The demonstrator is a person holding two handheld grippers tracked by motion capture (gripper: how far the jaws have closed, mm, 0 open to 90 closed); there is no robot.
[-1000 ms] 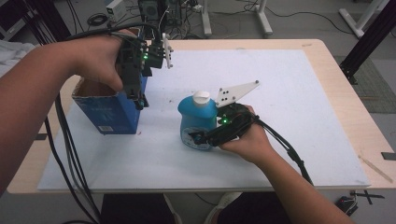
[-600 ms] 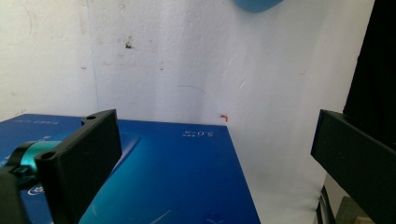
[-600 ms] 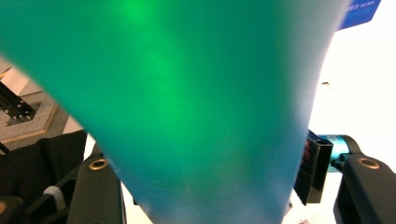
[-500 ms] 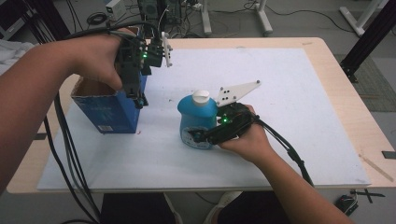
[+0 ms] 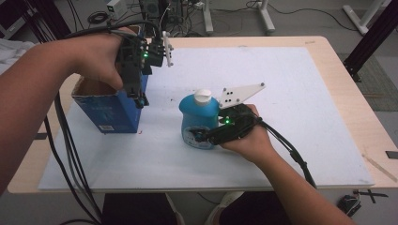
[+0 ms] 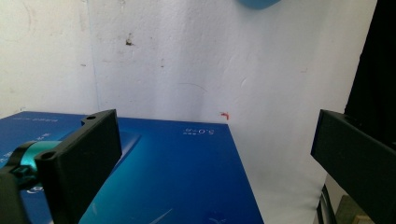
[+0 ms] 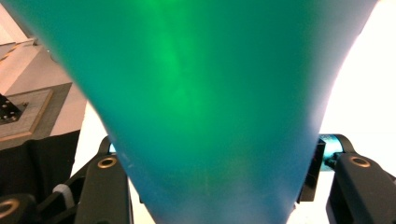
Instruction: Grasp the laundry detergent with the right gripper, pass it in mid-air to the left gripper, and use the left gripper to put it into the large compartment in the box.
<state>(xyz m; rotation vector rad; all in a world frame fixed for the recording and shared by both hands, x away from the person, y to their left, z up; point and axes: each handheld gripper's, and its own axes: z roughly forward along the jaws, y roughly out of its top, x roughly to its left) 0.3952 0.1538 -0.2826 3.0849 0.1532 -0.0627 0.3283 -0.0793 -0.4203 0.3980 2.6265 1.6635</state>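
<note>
Over on the left, your left claw (image 5: 139,96) is hanging above the right end of the open blue cardboard box (image 5: 105,110), pointing down at it. In the left gripper view the jaws are spread wide with nothing between them, the blue box (image 6: 163,177) sits under the gap, and one black jaw is over the box while the other is out past its edge over the white mat (image 6: 187,60). I can't tell if the claw is actually touching the box rim or just above it. The box itself stands upright near the left edge of the desk (image 5: 338,61), on the white mat (image 5: 291,93), top open.

Moving to the middle, there's the blue bottle with a white cap (image 5: 199,117), standing upright on the mat, well apart from the box. Your right claw (image 5: 199,137) comes in from the right side, low down, and it's clamped around the lower body of that bottle. In the right gripper view the blue-green bottle (image 7: 201,93) is right up against the camera, wedged between the two black jaws, so it's a firm hold on both sides. Your right hand (image 5: 246,138) is wrapped around the gripper just right of the bottle, with the grey three-cornered plate (image 5: 241,93) sticking up behind it.
</note>
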